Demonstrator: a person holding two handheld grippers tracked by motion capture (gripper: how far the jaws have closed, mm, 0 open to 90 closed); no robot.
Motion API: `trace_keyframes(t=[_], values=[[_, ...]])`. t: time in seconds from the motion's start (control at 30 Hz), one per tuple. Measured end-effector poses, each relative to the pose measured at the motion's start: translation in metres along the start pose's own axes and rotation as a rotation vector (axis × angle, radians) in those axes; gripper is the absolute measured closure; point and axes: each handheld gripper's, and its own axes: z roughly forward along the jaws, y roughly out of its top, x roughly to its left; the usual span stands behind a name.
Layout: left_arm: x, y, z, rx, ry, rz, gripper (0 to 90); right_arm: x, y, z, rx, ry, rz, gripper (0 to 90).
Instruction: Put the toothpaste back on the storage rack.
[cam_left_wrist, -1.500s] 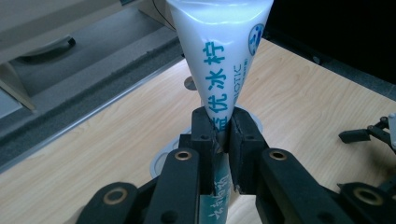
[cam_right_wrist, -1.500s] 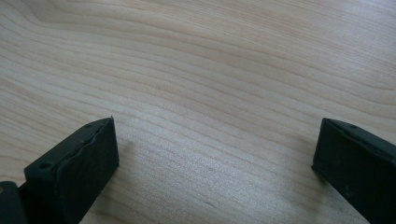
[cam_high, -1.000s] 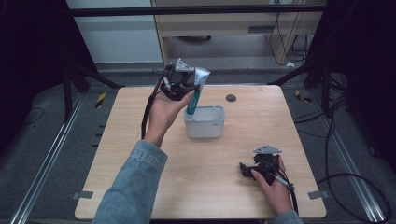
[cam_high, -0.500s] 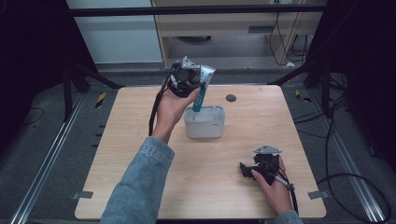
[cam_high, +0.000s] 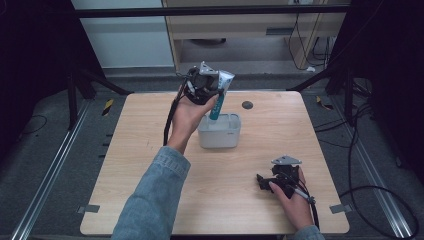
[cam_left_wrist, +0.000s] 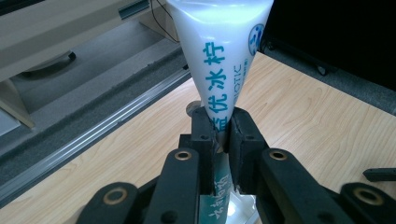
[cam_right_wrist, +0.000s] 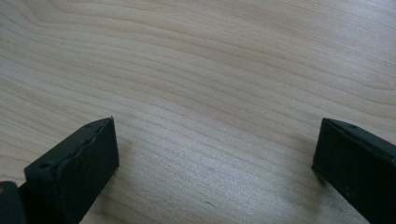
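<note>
The white-and-teal tube (cam_high: 220, 95) hangs over the far half of the table, about 12 o'clock from the table's middle, its flat crimped end up and its lower end dipping into the white box (cam_high: 219, 132) directly under it. The left gripper (cam_left_wrist: 223, 135) is clenched on the tube partway along its length, both black jaws pressed against the printed sides, and the hand (cam_high: 187, 112) behind it holds it above the box's far-left corner. I cannot tell whether the tube's lower end touches the box's floor. Judging by this, the tube is either nearly seated or just leaving the box; releasing or lifting clear is what remains. At roughly 4 o'clock on the wooden table (cam_high: 145, 165), well apart, the right gripper (cam_right_wrist: 215, 154) rests low with jaws spread wide over bare wood, grasping nothing. A small dark disc (cam_high: 247, 105) lies at the far edge, near 1 o'clock.
</note>
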Motion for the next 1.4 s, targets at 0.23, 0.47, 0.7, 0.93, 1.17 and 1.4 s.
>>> trace_keyframes(t=[0.23,0.47,0.7,0.93,1.17,1.4], values=[[-0.002,0.000,0.005,0.001,-0.001,0.001,81.3,0.000,0.000,0.000,0.001,0.000,-0.001,0.3],[-0.004,-0.001,0.006,-0.004,0.000,0.007,81.4,0.000,0.000,0.000,0.001,0.000,-0.003,0.4],[-0.005,-0.001,0.007,-0.008,-0.001,0.010,81.4,0.000,0.000,0.000,0.000,0.000,-0.003,0.3],[-0.008,-0.005,0.016,0.014,-0.011,0.018,81.3,0.000,0.000,0.000,0.002,0.001,-0.001,0.4],[-0.006,-0.021,0.032,0.043,-0.016,0.009,81.4,0.000,0.000,0.000,0.002,0.001,0.002,0.4],[-0.003,-0.033,0.041,0.056,-0.024,0.007,81.3,0.000,0.000,0.000,0.001,0.002,0.003,0.3]])
